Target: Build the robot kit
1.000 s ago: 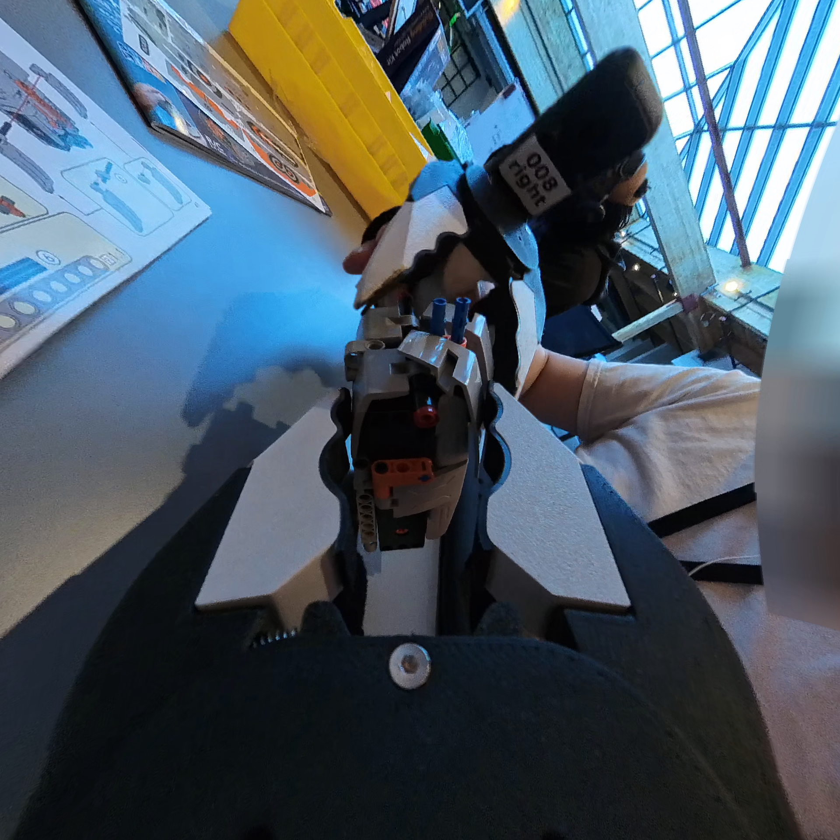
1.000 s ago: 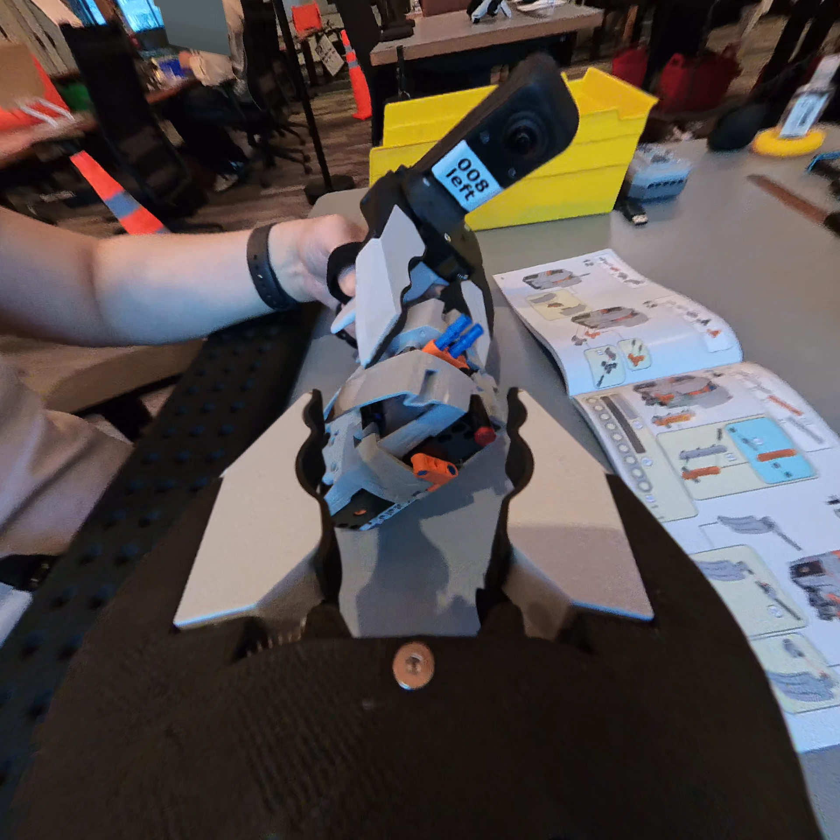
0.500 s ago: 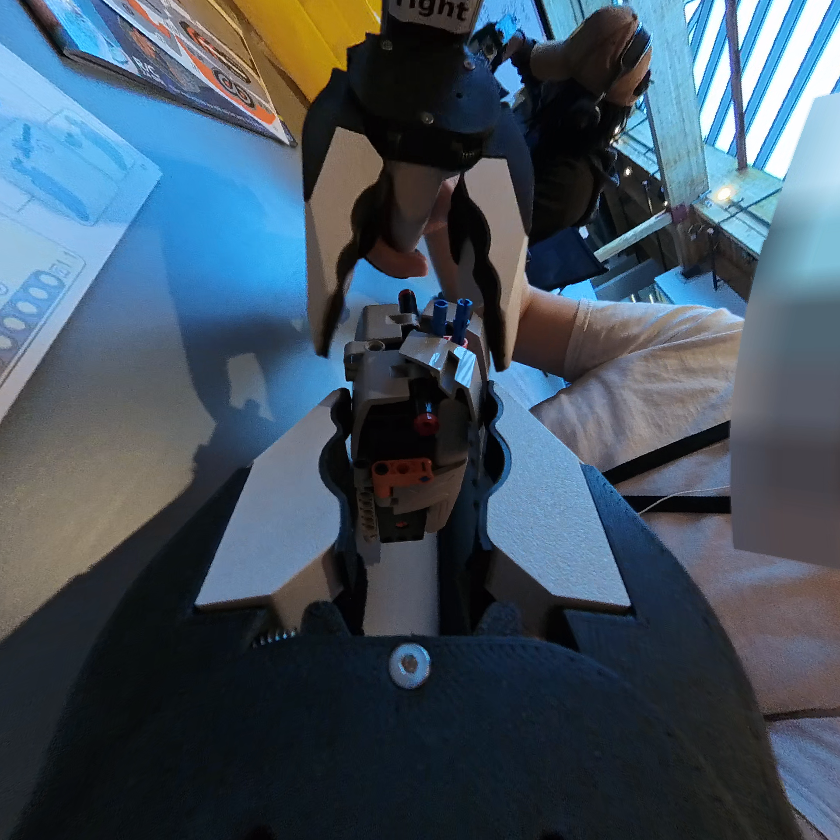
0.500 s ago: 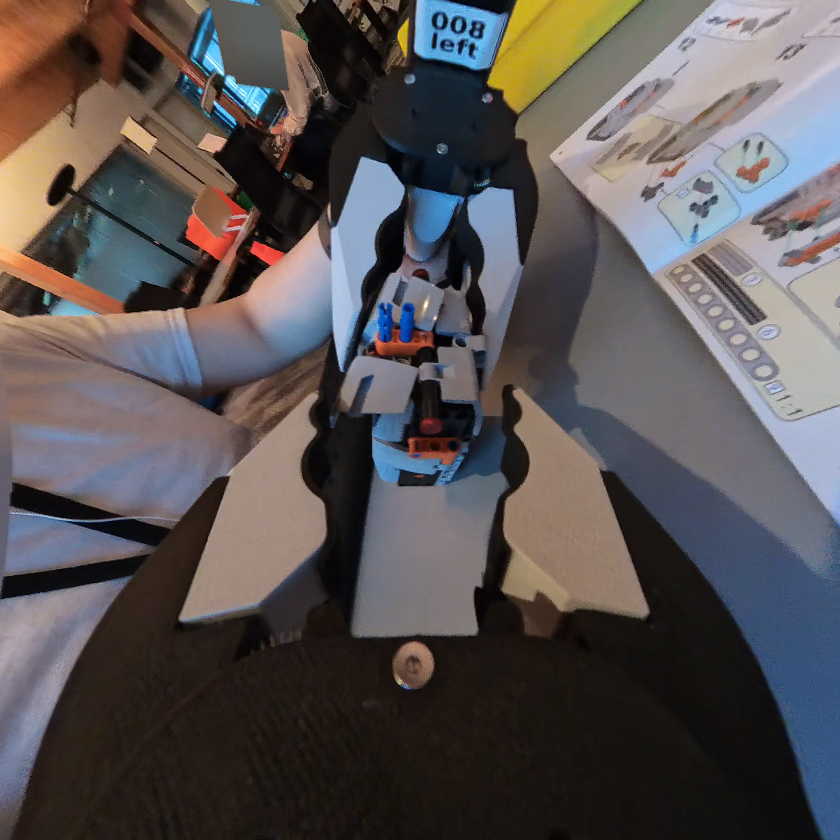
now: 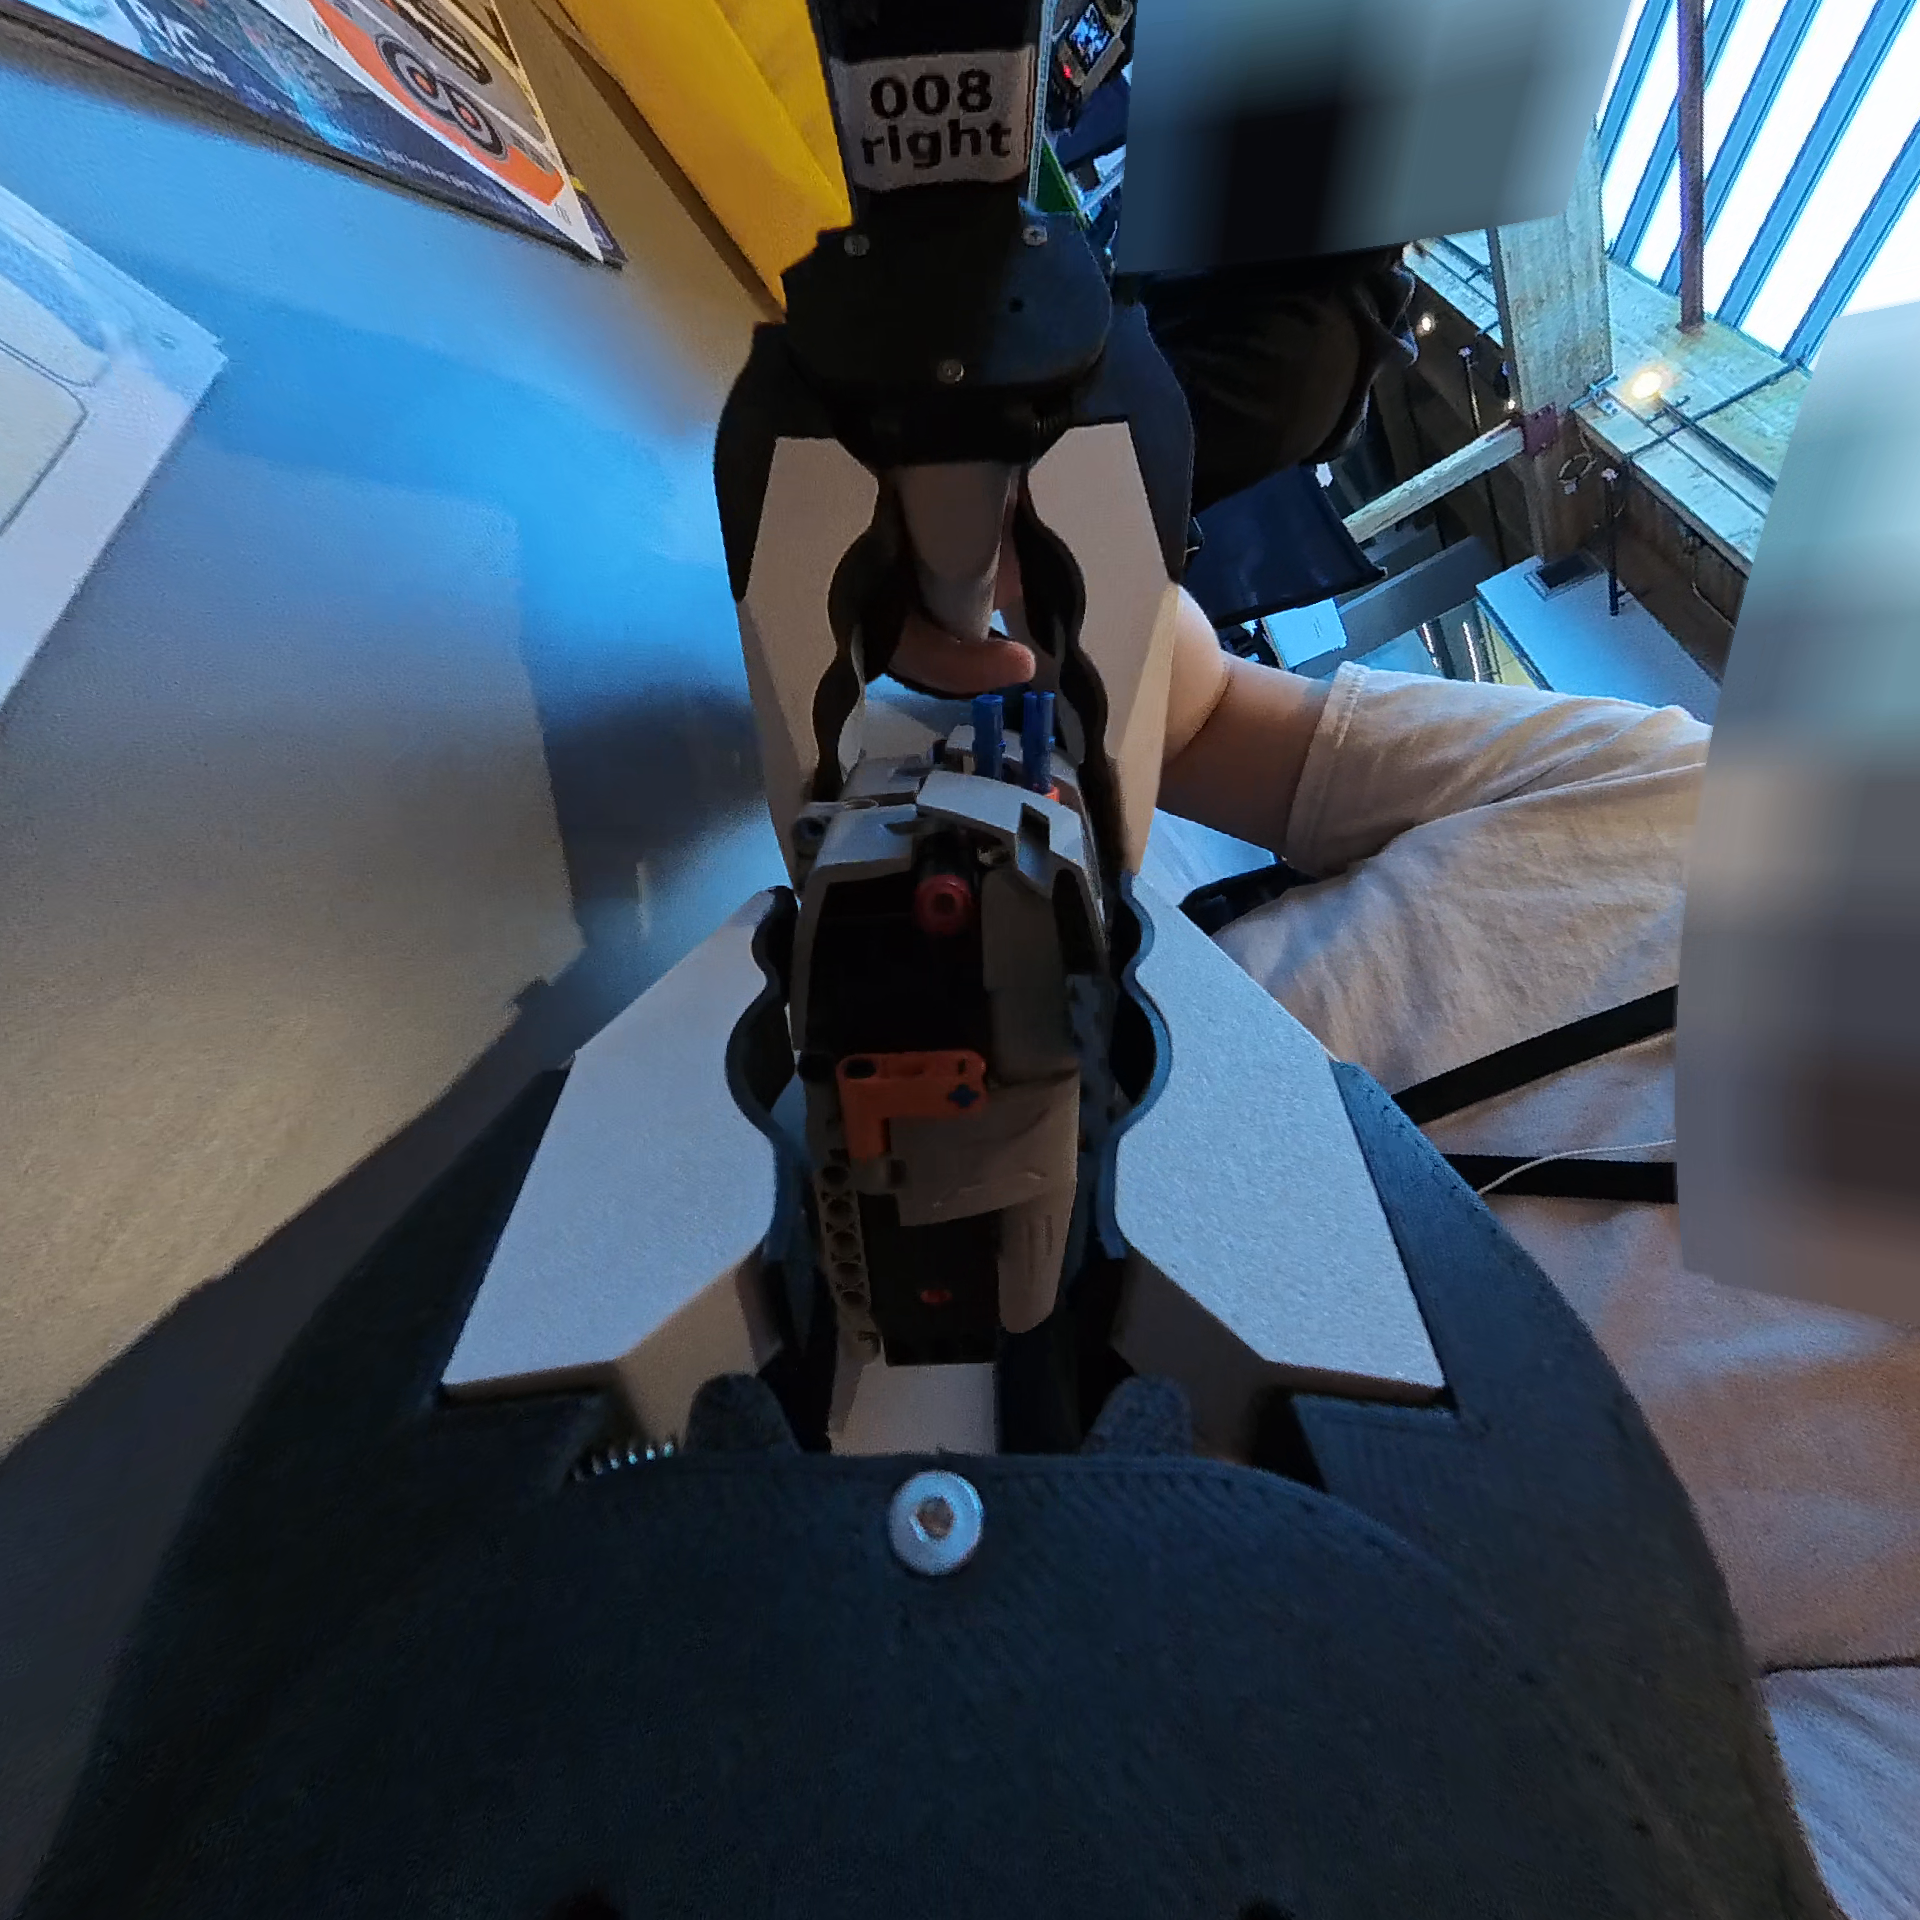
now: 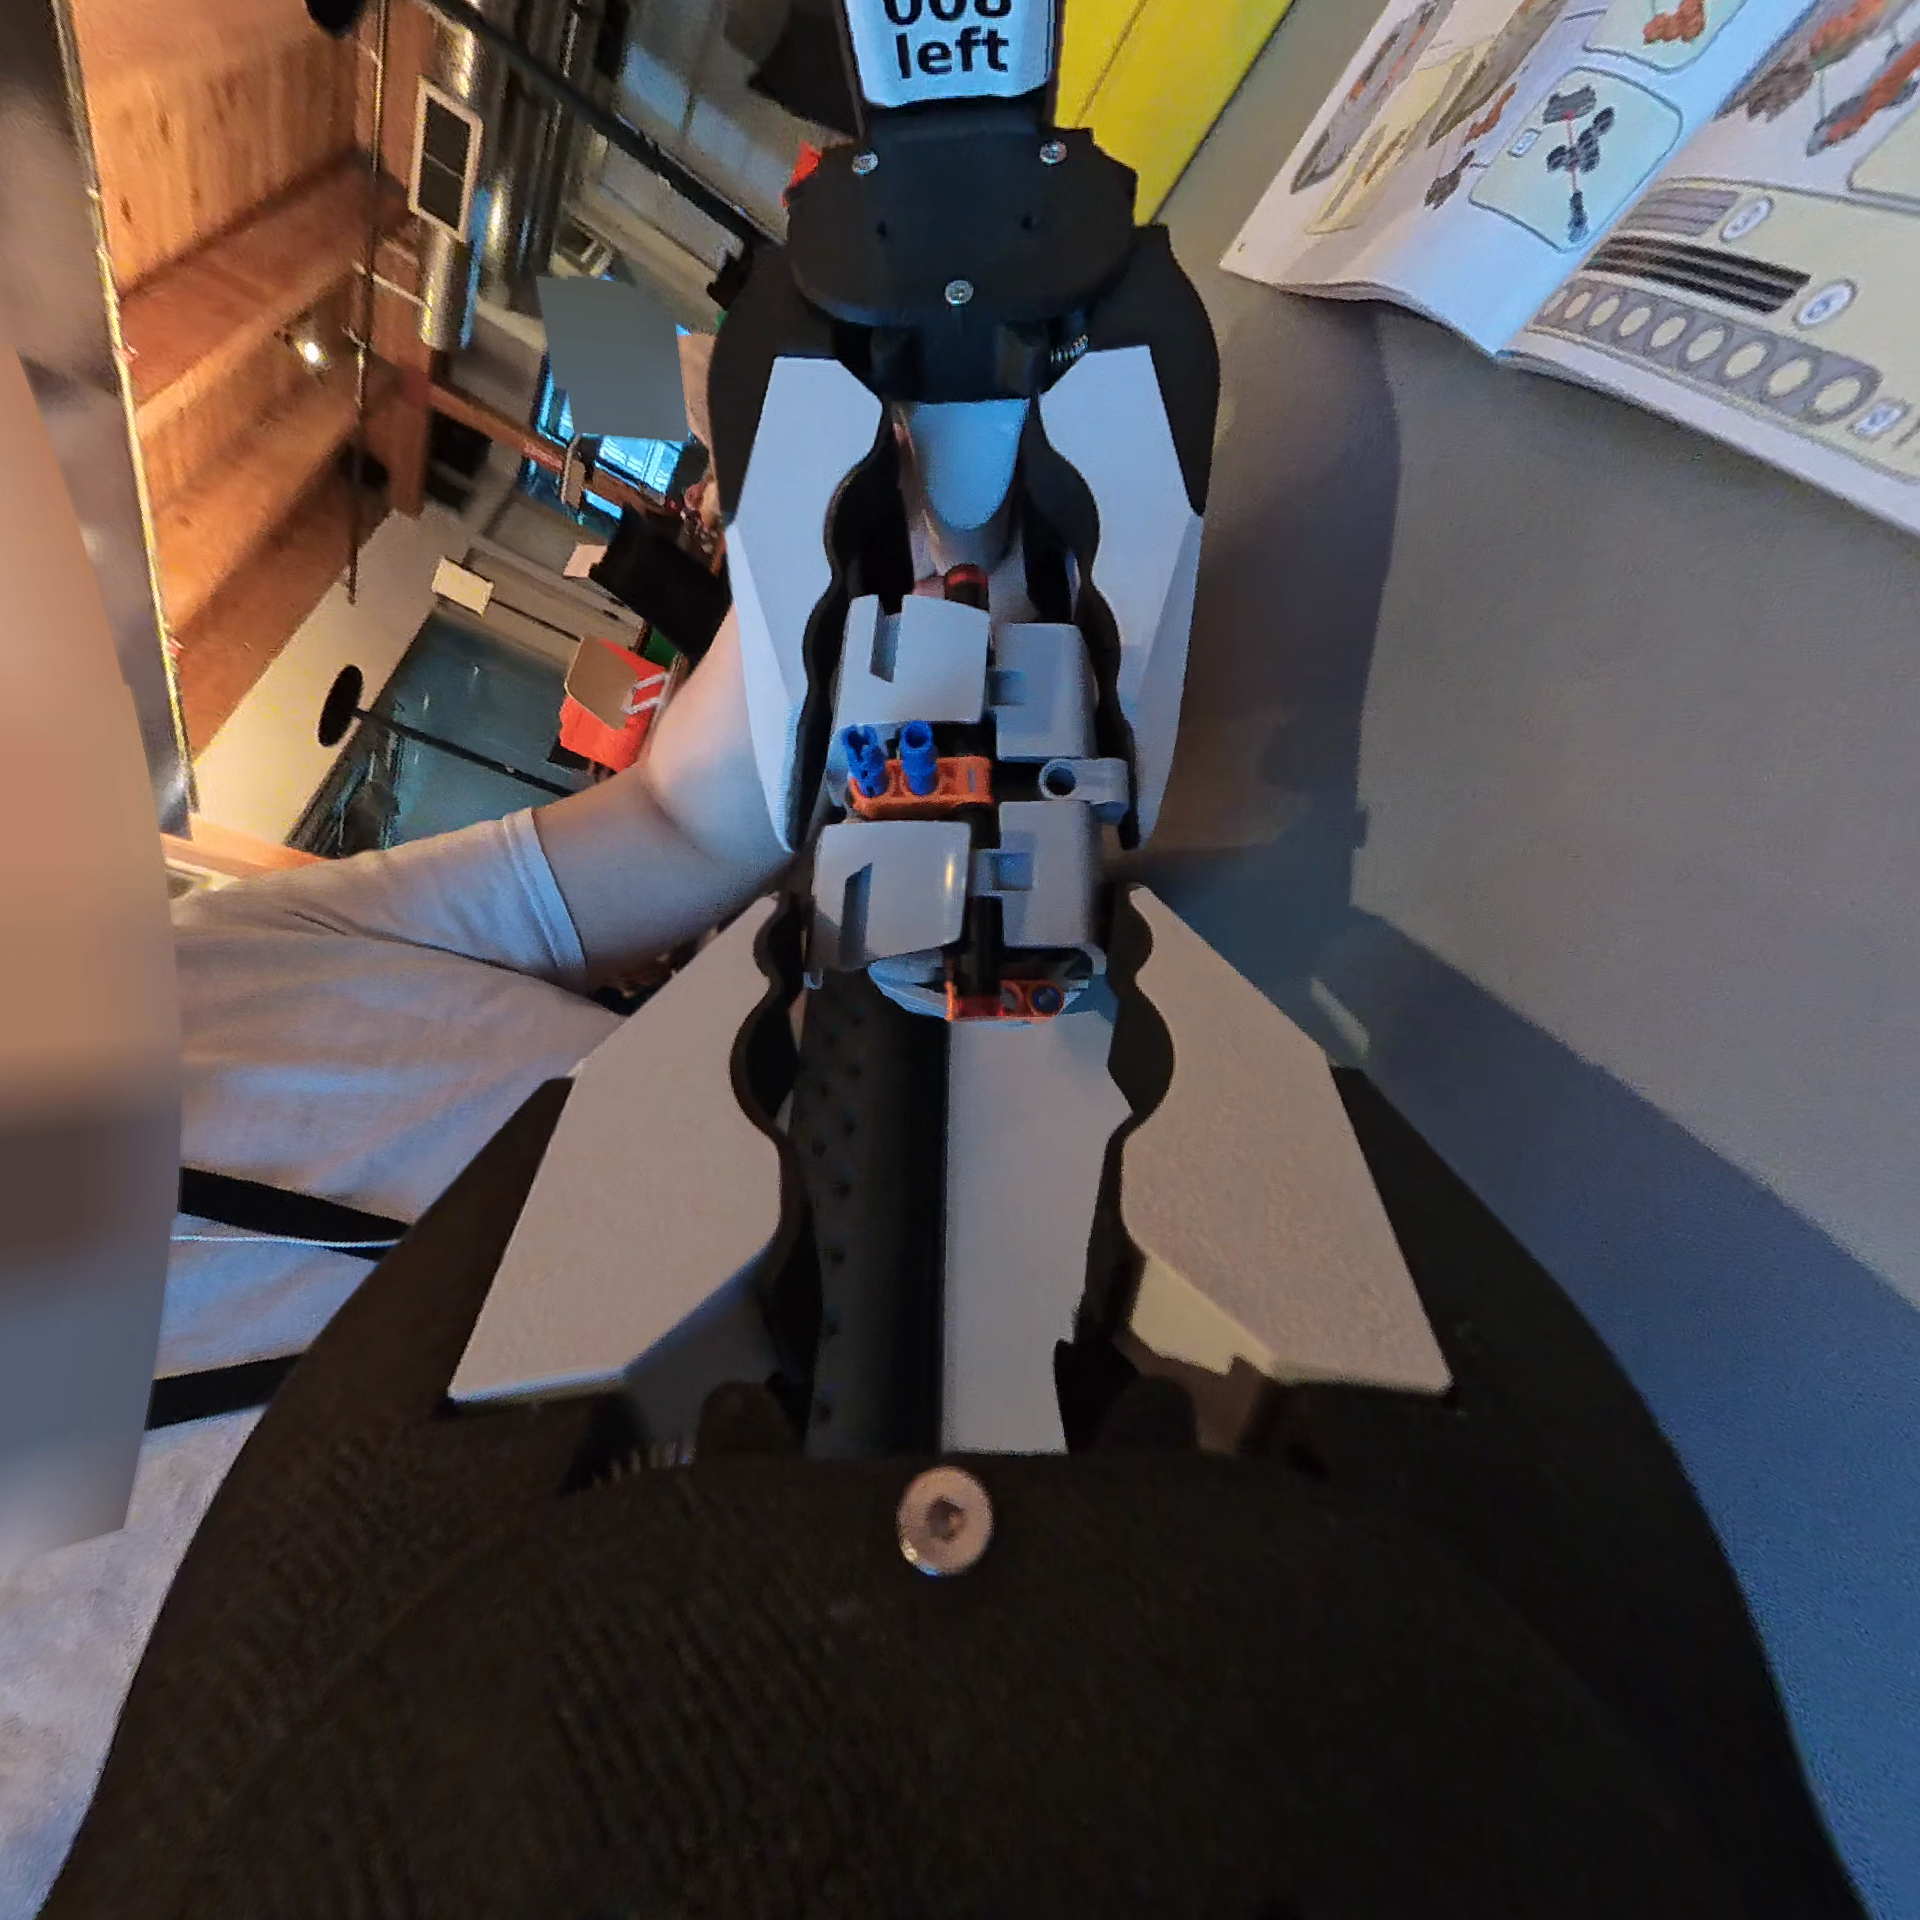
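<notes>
While the left gripper [image 5: 940,1039] pinches the grey brick-built model [image 5: 935,1049] deep between its fingers, the right gripper [image 6: 951,935] faces it tip to tip, its fingers pressed against the model's far end. Two blue pins [image 6: 883,753] stand on an orange piece beside the right gripper's left finger. An instruction booklet [image 6: 1662,208] lies on the grey table [image 6: 1558,779] off to its right.

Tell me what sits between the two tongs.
A grey brick-built model with orange parts and two blue pins spans the stretch. The left tongs clamp one end, the right tongs close around the other; both wrist views show it.
</notes>
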`<state>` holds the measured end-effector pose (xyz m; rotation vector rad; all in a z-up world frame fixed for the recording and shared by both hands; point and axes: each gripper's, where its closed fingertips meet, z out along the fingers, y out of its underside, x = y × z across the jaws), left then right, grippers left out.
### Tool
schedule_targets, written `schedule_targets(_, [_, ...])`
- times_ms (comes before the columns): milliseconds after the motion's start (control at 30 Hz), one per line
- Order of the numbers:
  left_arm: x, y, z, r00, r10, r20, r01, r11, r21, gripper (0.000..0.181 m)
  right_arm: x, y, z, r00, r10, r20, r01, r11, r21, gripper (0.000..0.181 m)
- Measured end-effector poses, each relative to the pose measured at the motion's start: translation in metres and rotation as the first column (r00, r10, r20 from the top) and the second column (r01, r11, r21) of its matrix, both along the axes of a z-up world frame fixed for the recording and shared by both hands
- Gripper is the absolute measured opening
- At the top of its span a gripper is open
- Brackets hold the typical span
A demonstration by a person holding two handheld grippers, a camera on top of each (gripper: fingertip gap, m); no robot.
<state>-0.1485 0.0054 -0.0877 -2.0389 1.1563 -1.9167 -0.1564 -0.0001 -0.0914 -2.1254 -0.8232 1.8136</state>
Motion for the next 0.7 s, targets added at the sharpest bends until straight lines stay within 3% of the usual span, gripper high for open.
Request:
schedule_targets(433, [0.010, -0.010, -0.005, 0.995, 0.039, 0.097, -0.024, 0.989, -0.143, 0.073, 0.010, -0.016, -0.014, 0.994, -0.102, -0.033, 0.100, 0.993, -0.061, 0.050])
schedule_targets(633, [-0.011, 0.002, -0.007, 0.974, 0.199, 0.108, -0.198, 0.980, -0.020, 0.074, 0.009, -0.018, -0.017, 0.993, -0.119, -0.025, 0.118, 0.993, -0.028, 0.049])
schedule_targets(700, [-0.016, -0.003, -0.007, 0.972, 0.204, 0.114, -0.205, 0.979, -0.003, 0.073, 0.010, -0.017, -0.017, 0.991, -0.127, -0.032, 0.126, 0.991, -0.035, 0.049])
